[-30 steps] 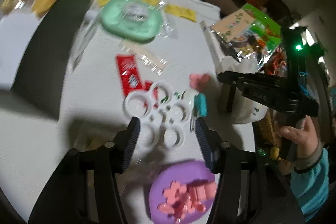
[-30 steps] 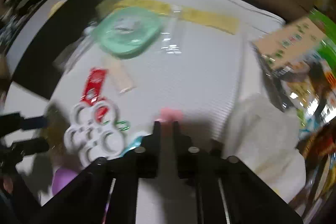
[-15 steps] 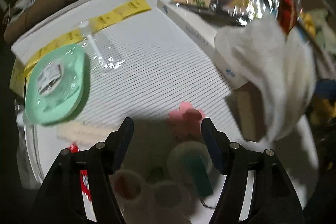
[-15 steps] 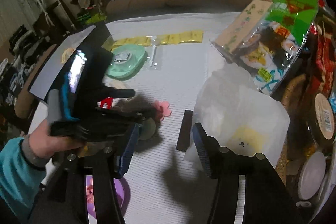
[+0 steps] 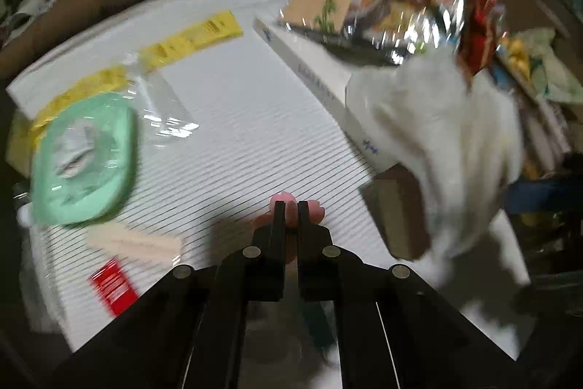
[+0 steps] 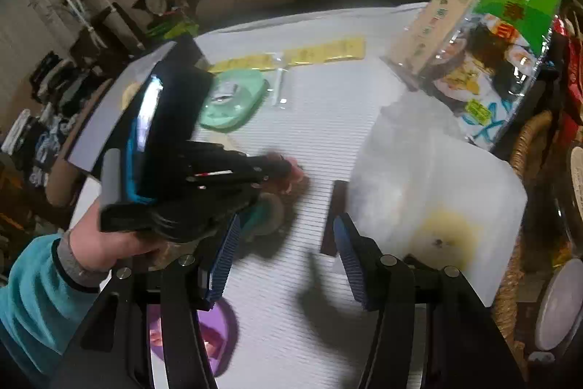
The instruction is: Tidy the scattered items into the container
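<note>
My left gripper [image 5: 288,208] is shut on a pink flower-shaped piece [image 5: 313,208] on the white ribbed mat; the right wrist view shows it [image 6: 280,170] pinching the same pink piece [image 6: 296,172]. My right gripper [image 6: 286,243] is open and empty, held above the mat. A purple container [image 6: 215,338] with pink pieces in it lies at the near left, partly hidden behind my right gripper's left finger. A green oval lid [image 5: 83,159] lies at the left.
A white cloth bag [image 6: 433,206] and a dark brown block [image 6: 333,217] lie at the right. Snack packets [image 6: 484,35] stand behind. A yellow strip [image 5: 189,41], a red packet [image 5: 113,287] and a beige wrapped strip [image 5: 135,243] lie on the mat.
My left gripper has closed from open onto the pink flower piece. The right gripper stays open and has barely moved.
</note>
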